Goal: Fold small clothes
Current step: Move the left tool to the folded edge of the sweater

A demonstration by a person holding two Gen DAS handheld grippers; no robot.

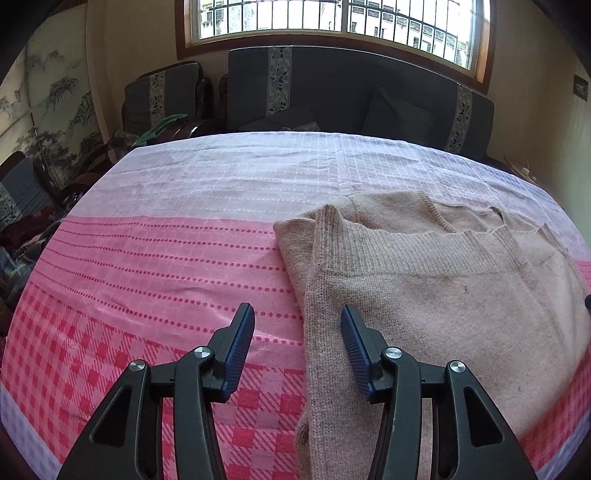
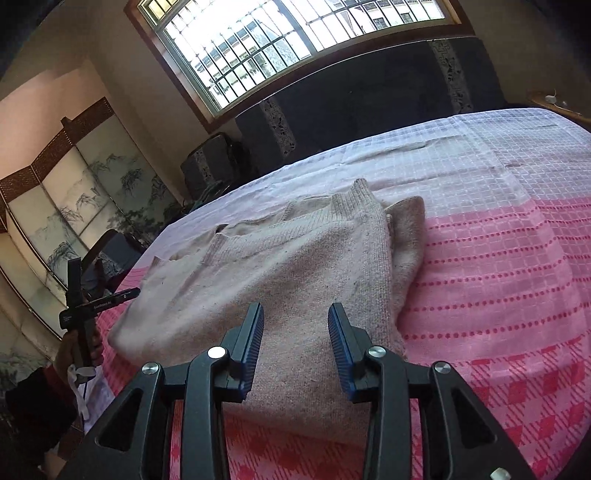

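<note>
A beige knitted sweater [image 1: 424, 295] lies flat on the pink and white checked cloth [image 1: 147, 258], collar at the far end, its sides folded in over the body. My left gripper [image 1: 295, 314] is open low over the sweater's left folded edge: one finger over the knit, the other over bare cloth, nothing pinched. In the right wrist view the sweater [image 2: 295, 258] fills the middle, and my right gripper [image 2: 295, 308] hovers open above its near part with only knit below the gap. At that view's left edge a person's hand [image 2: 64, 354] holds the left gripper's handle.
The cloth [image 2: 498, 258] spreads wide to the right of the sweater. Behind the far edge stands a dark sofa [image 1: 351, 92] with cushions, under a barred window [image 1: 332, 18]. A painted folding screen [image 2: 74, 192] and cluttered chairs [image 1: 162, 96] stand at the left.
</note>
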